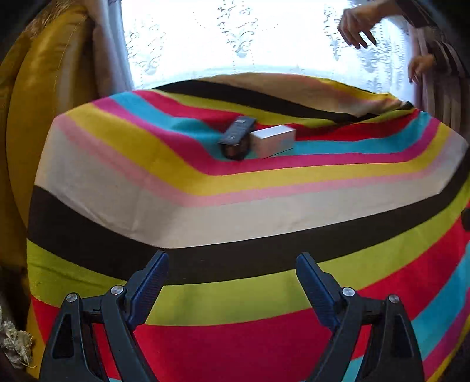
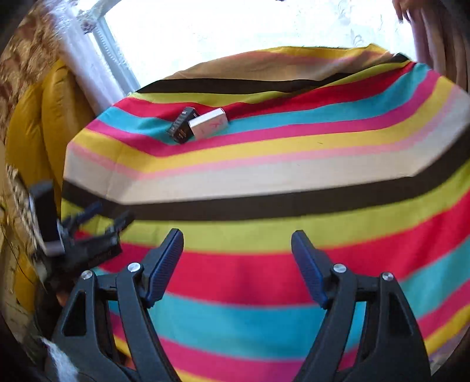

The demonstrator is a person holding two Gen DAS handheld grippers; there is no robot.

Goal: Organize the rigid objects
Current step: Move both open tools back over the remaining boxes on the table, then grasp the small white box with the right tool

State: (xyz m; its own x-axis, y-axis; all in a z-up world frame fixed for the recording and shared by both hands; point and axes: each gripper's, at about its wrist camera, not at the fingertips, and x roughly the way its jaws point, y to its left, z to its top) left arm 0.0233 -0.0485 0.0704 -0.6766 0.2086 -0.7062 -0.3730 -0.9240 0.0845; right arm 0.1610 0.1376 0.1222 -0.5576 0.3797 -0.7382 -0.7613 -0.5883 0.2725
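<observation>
A dark box (image 1: 236, 137) and a white box (image 1: 273, 139) lie side by side, touching, far back on a table under a striped cloth (image 1: 235, 211). Both show in the right wrist view too: the dark box (image 2: 182, 125) and the white box (image 2: 210, 123). My left gripper (image 1: 232, 261) is open and empty, well short of the boxes, in front of the table's near edge. My right gripper (image 2: 237, 238) is open and empty, also short of the near edge. The left gripper (image 2: 100, 220) appears at the left of the right wrist view.
A yellow cushioned chair (image 1: 50, 97) stands left of the table. A bright window with lace curtain (image 1: 249, 38) is behind. A person's hands (image 1: 357, 25) reach near the pink curtain (image 1: 440, 76) at the back right. The cloth is rumpled at the far edge (image 1: 323, 88).
</observation>
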